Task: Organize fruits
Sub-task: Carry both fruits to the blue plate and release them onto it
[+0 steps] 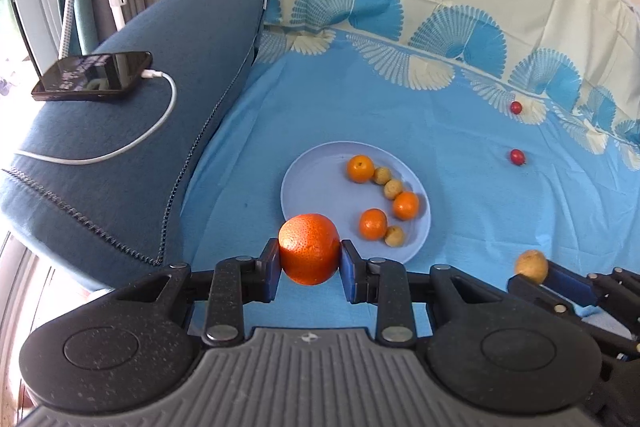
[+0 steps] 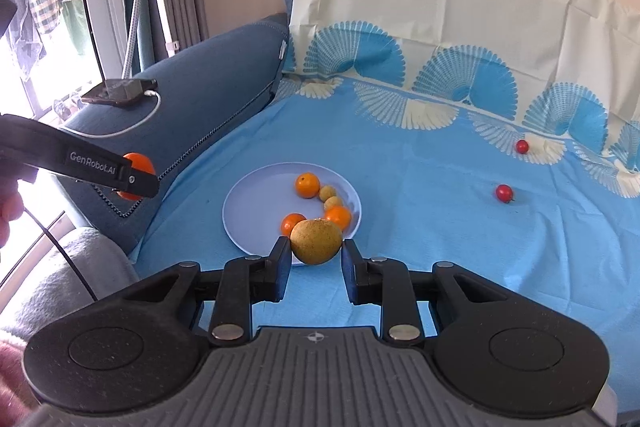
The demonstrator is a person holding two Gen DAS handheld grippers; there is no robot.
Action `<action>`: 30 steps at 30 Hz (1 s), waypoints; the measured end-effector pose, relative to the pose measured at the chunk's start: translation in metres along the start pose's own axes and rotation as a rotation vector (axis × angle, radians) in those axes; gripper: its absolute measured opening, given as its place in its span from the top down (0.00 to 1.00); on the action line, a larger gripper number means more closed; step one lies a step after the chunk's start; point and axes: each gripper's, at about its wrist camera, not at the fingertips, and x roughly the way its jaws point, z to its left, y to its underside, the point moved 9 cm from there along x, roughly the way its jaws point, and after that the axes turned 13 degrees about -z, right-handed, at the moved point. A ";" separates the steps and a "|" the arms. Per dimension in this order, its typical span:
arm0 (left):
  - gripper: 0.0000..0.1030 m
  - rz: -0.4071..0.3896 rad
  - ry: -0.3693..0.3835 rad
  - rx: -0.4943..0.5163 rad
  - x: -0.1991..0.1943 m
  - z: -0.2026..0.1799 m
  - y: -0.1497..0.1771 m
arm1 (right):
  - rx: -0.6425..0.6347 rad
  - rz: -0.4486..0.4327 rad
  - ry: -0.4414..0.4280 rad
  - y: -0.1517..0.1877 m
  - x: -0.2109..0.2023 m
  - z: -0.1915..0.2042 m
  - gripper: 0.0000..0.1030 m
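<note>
You are mid-carry: left gripper (image 1: 309,254) clamps an orange (image 1: 309,254), right gripper (image 2: 316,242) clamps a brownish-yellow fruit (image 2: 316,242), both near the plate (image 1: 316,179). Next, probably: lower each onto bare plate, then release.

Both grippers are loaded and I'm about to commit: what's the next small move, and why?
Probably carry the left gripper forward over the plate and set its orange on the bare left half. The fruit already there curves along the right side, and the right gripper holds a yellowish fruit beside the near rim.
</note>
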 end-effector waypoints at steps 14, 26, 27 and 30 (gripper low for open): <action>0.67 0.119 -0.051 0.045 0.131 0.012 -0.008 | -0.064 0.120 -0.042 0.006 0.146 0.014 0.72; 0.39 0.171 -0.065 0.103 0.181 0.009 0.001 | -0.109 0.202 -0.063 0.027 0.200 0.011 0.72; 0.14 0.158 -0.061 0.096 0.178 0.010 -0.002 | -0.110 0.198 -0.071 0.025 0.200 0.012 0.70; 0.00 0.071 -0.053 0.058 0.158 0.012 -0.013 | -0.120 0.163 -0.068 0.017 0.191 0.011 0.44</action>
